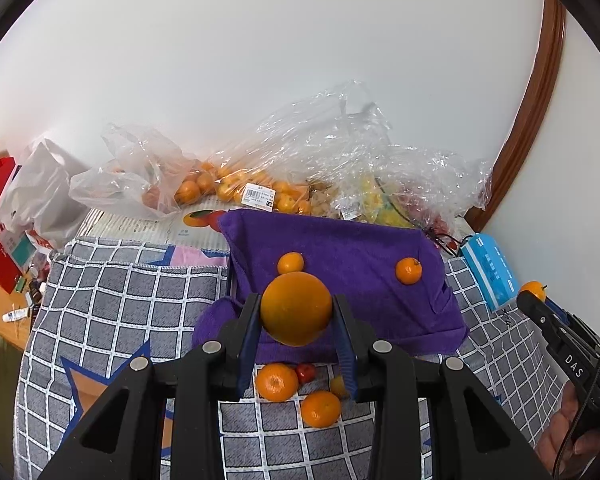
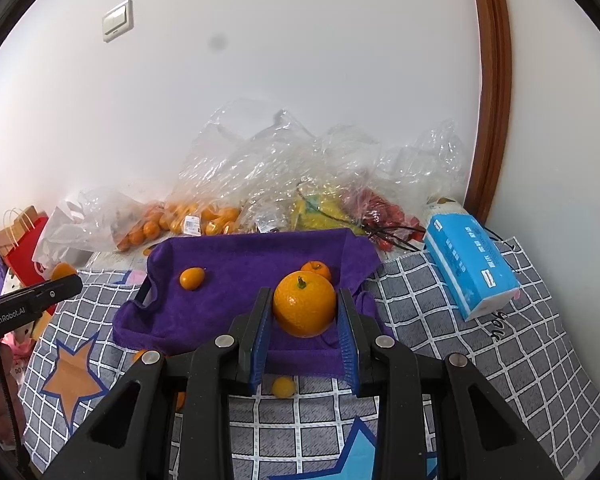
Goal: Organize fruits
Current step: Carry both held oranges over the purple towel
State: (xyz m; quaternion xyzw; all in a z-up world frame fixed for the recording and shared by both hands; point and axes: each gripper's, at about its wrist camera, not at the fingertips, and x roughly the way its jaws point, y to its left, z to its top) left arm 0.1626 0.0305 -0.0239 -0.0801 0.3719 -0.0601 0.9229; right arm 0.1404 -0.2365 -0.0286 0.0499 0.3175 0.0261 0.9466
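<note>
Oranges clamped, one per gripper: left gripper [image 1: 296, 332] pinching a smooth round orange [image 1: 296, 308], right gripper [image 2: 305, 334] squeezing a stemmed orange [image 2: 304, 305]. Both held over plush purple towel [image 1: 352, 248] lining a raised-edge tray, bare cloth between two small mandarins.

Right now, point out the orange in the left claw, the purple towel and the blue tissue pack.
orange in left claw [image 1: 296, 308]: left wrist view, middle of its peel.
purple towel [image 1: 352, 248]: left wrist view, bare flat part.
blue tissue pack [image 2: 466, 264]: right wrist view, top face.
</note>
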